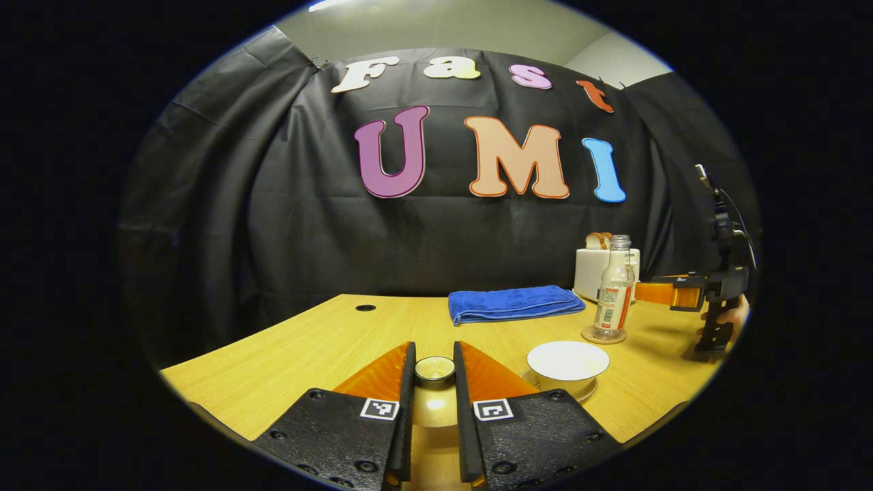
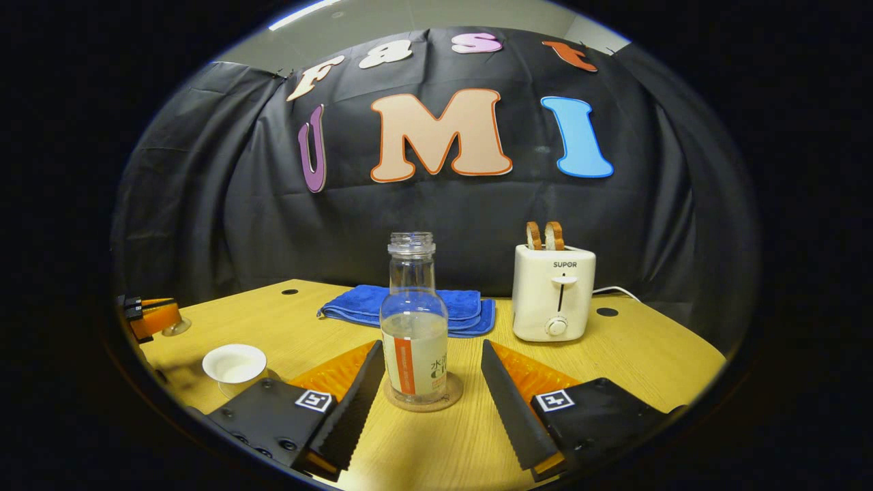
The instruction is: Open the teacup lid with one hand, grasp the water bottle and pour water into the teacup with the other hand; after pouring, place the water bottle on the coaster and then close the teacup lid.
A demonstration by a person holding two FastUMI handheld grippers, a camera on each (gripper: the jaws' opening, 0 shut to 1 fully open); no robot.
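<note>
The left gripper (image 1: 434, 372) has its jaws closed on the teacup lid (image 1: 434, 369), held off the open teacup (image 1: 567, 361). The water bottle (image 2: 413, 327) stands upright on the coaster (image 2: 447, 397) on the worktop (image 2: 634, 348), between the right gripper's (image 2: 430, 378) wide-open jaws, untouched.

Booth evenly lit from above; bright strip of ceiling light (image 2: 303, 15) at top of right gripper view. Table (image 1: 286, 354) warm and bright, cloth wall dull, no glare on it. Soft shadows near bottle (image 2: 413, 337) and teacup (image 2: 234, 363). Small highlights on bottle glass. Fisheye bends table edge and wall folds strongly toward rim. Centre sharp; near fingers slightly soft.
</note>
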